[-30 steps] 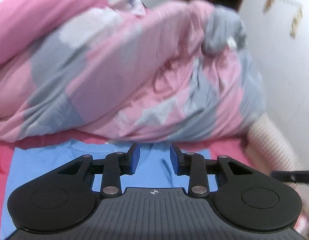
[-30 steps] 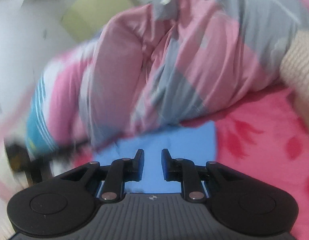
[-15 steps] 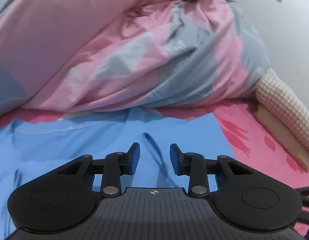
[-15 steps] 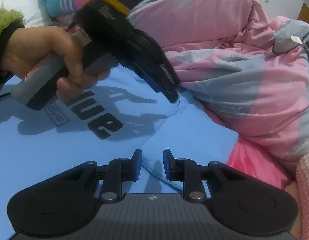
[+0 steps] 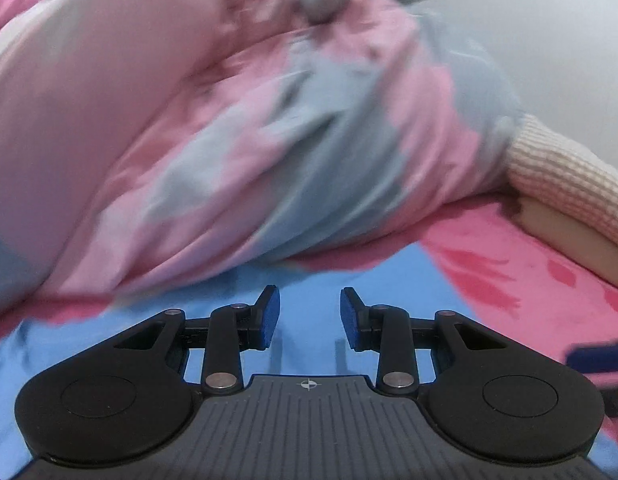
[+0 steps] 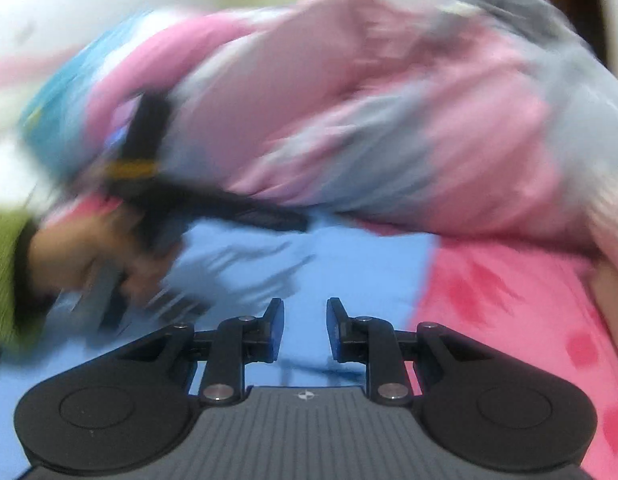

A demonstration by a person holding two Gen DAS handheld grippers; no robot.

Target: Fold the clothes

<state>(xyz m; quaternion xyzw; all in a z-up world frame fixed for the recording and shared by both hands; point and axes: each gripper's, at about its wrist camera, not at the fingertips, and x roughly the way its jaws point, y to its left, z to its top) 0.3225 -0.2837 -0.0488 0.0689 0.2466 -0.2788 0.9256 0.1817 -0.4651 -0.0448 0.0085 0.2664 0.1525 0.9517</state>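
Observation:
A light blue T-shirt [image 5: 309, 280] lies flat on the pink bed sheet [image 5: 529, 280]. My left gripper [image 5: 309, 316] hovers low over the shirt near its far edge, open, with only cloth showing behind the gap. In the right wrist view the shirt [image 6: 349, 264] fills the middle. My right gripper [image 6: 305, 328] hangs low over the shirt's right part, jaws a little apart with nothing between them. The left gripper [image 6: 297, 222] shows blurred at the left, held by a hand [image 6: 69, 256] in a green sleeve [image 6: 5, 264], fingertips by the shirt's far edge.
A bulky pink and grey duvet [image 5: 269, 140] is heaped just behind the shirt and overhangs its far edge. A cream waffle-knit blanket [image 5: 569, 172] lies at the right against the wall. Bare pink sheet [image 6: 509, 300] lies to the shirt's right.
Both grippers have come down closer to the shirt. In the right wrist view the hand with the left gripper has dropped from high above the shirt to near its far edge.

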